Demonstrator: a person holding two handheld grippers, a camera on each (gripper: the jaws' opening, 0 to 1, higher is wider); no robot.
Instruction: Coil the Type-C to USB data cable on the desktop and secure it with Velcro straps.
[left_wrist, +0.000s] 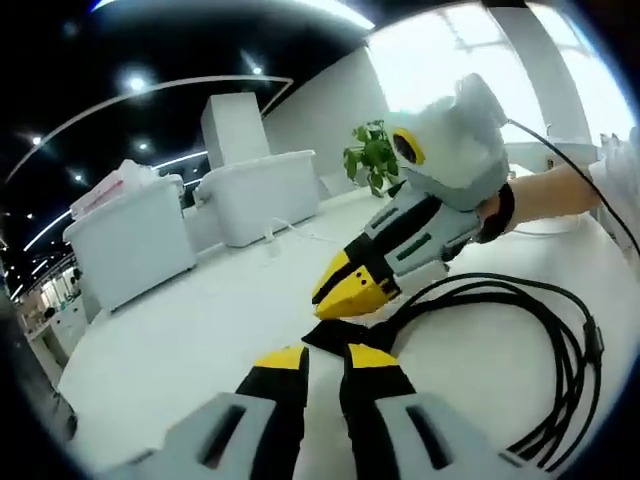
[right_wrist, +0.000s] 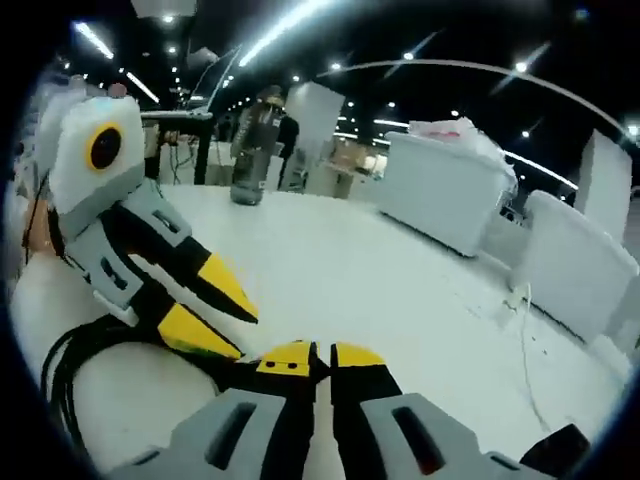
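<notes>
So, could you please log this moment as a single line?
stage: securing coil | left gripper: shut on strap | right gripper: shut on strap | cable: coiled on table

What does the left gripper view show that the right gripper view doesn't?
Left gripper view: a green potted plant by the bright window, and the coiled black data cable's long loops spread across the white desktop.

Right gripper view: a clear plastic bottle standing at the desktop's far edge.

Both: the cable, the desktop, white storage bins, and the left gripper and right gripper meeting tip to tip at the cable.
</notes>
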